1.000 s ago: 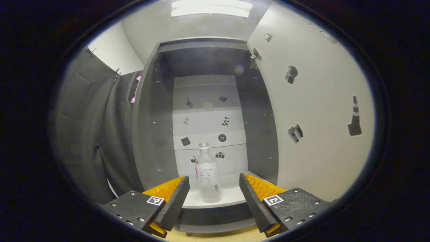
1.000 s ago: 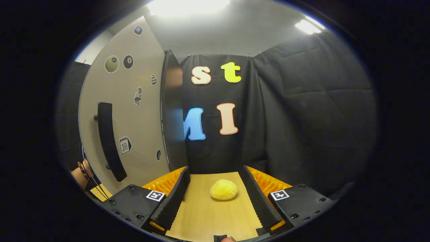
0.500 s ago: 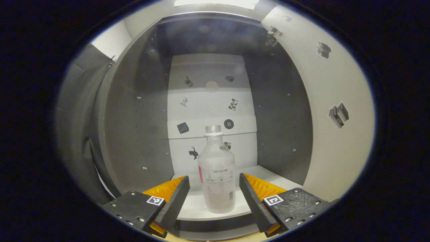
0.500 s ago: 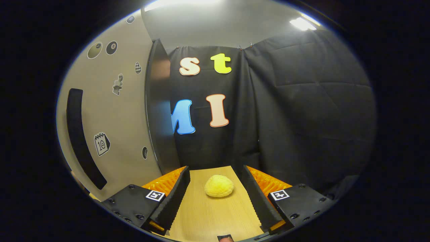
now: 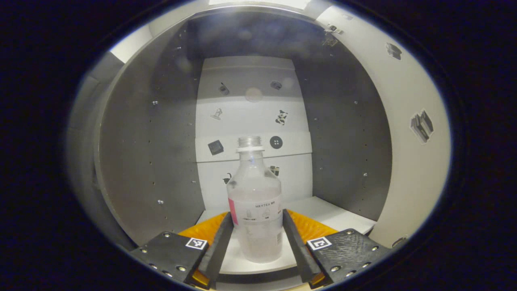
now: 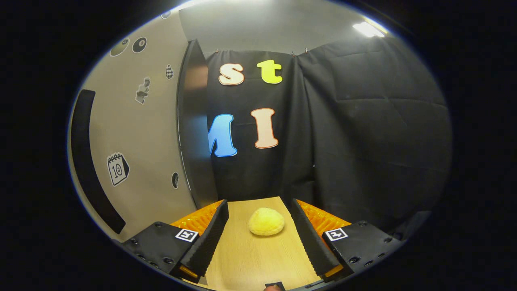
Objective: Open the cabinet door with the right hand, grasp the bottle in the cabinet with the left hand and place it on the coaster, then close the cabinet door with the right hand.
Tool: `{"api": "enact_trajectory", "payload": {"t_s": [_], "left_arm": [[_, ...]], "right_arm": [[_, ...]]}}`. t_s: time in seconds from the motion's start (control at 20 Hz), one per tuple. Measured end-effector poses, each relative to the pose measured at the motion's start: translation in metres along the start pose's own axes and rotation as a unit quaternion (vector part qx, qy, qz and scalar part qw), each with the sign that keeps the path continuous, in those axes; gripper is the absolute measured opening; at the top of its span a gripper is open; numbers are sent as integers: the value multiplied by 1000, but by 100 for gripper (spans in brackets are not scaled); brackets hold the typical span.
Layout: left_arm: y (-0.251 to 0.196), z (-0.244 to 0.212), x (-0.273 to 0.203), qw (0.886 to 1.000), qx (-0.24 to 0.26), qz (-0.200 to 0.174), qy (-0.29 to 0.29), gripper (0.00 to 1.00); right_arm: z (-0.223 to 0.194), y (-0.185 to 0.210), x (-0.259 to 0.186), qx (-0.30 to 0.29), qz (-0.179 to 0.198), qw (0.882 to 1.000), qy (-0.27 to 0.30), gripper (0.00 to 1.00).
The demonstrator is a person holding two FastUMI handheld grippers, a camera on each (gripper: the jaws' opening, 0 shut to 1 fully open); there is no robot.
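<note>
In the left gripper view, the left gripper [image 5: 257,246] has its two fingers close on each side of the bottle [image 5: 255,210]. I cannot tell if they press it. The bottle stands upright near the front edge of the cabinet shelf [image 5: 323,210], with open shelf behind it. The cabinet door [image 5: 408,161] hangs open at the right.

In the right gripper view, the right gripper [image 6: 260,242] is wide open and holds nothing. A yellow lump [image 6: 266,221] lies on the desk [image 6: 250,262] between its fingers. The door's handle [image 6: 87,161] is cut off at the edge.
</note>
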State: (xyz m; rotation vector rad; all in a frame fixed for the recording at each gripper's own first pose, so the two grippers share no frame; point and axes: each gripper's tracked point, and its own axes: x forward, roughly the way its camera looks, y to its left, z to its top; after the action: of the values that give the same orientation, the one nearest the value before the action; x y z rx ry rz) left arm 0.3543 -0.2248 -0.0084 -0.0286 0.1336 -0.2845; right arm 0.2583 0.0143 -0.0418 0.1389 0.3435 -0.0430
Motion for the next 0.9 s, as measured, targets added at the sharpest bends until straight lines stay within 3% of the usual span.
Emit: {"api": "enact_trajectory", "payload": {"t_s": [0.05,0.55,0.9], "left_arm": [[2,2,-2,1000,-2,2,-3,72],[35,25,-84,998,-7,45,-47,72],[56,12,-158,995,-17,87,-54,72]], "right_arm": [[1,2,1,0,1,1000,-1,98],[2,7,1,-12,33,999,-7,98],[-4,15,-10,-20,63,998,-14,98]]}}
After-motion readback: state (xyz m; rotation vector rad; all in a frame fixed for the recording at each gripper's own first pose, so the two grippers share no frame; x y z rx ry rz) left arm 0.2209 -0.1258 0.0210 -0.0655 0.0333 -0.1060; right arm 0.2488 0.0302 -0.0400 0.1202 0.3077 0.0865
